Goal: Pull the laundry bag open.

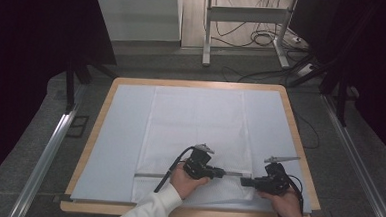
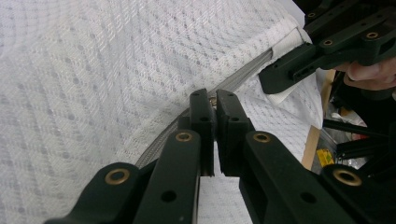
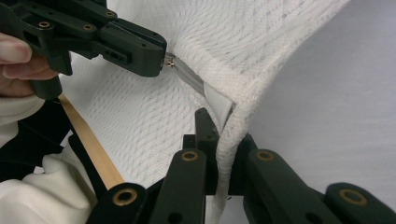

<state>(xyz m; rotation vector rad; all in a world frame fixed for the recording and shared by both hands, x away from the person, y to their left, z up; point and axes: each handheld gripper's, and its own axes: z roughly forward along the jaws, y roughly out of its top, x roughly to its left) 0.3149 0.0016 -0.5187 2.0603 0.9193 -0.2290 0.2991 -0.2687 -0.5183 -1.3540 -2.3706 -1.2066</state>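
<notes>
A white mesh bag [image 1: 195, 128] lies flat on a pale blue sheet [image 1: 114, 134], with a grey zipper [image 1: 150, 175] along its near end. My left gripper [image 1: 222, 173] is shut on the small metal zipper pull [image 2: 213, 100], and the zipper tape [image 2: 159, 142] trails away beneath its jaws. Just to its right, my right gripper [image 1: 242, 181] is shut on the bag's lifted corner edge [image 3: 243, 102], and the fabric fold runs down between its jaws [image 3: 224, 126]. In the right gripper view the left gripper [image 3: 159, 58] pinches the pull [image 3: 169, 62] close by.
The sheet covers a wood-rimmed table [image 1: 93, 133]. Metal rails [image 1: 48, 151] run along the floor on both sides. A desk frame and cables [image 1: 265, 37] stand beyond the far edge. A white sleeve [image 1: 150, 209] comes in from the bottom.
</notes>
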